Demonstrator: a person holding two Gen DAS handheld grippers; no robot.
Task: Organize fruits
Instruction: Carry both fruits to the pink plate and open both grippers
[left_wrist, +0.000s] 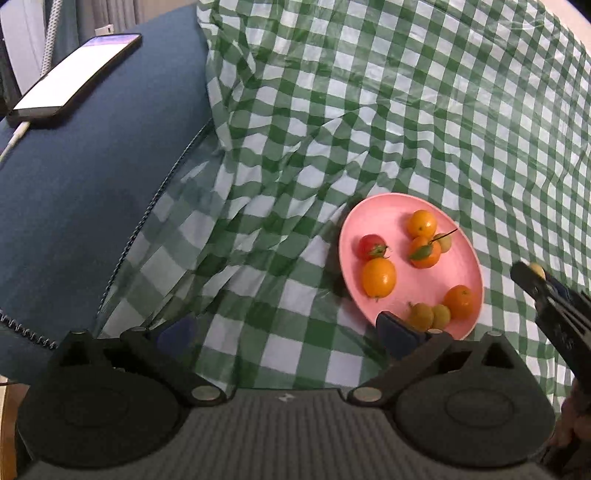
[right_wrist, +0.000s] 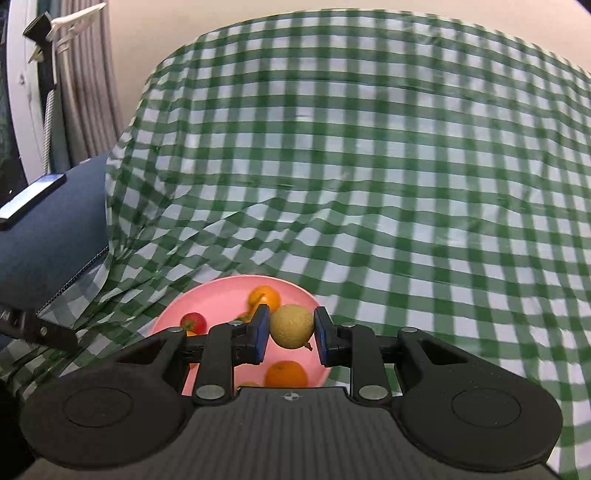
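A pink plate (left_wrist: 384, 218) lies on the green checked cloth and holds several oranges (left_wrist: 378, 277), a red tomato (left_wrist: 370, 246) and small yellow-green fruits (left_wrist: 421, 316). My left gripper (left_wrist: 291, 332) is open and empty, its right finger at the plate's near rim. My right gripper (right_wrist: 291, 328) is shut on a round yellow-green fruit (right_wrist: 291, 325) and holds it above the plate (right_wrist: 221, 299). In the left wrist view the right gripper (left_wrist: 532, 275) shows at the right, just beside the plate, with the fruit (left_wrist: 537, 270) at its tip.
A dark blue cushion (left_wrist: 74, 177) lies left of the cloth with a phone (left_wrist: 77, 74) on a cable on it. The checked cloth (right_wrist: 369, 166) is wrinkled beyond the plate. Curtains (right_wrist: 81, 92) hang at the far left.
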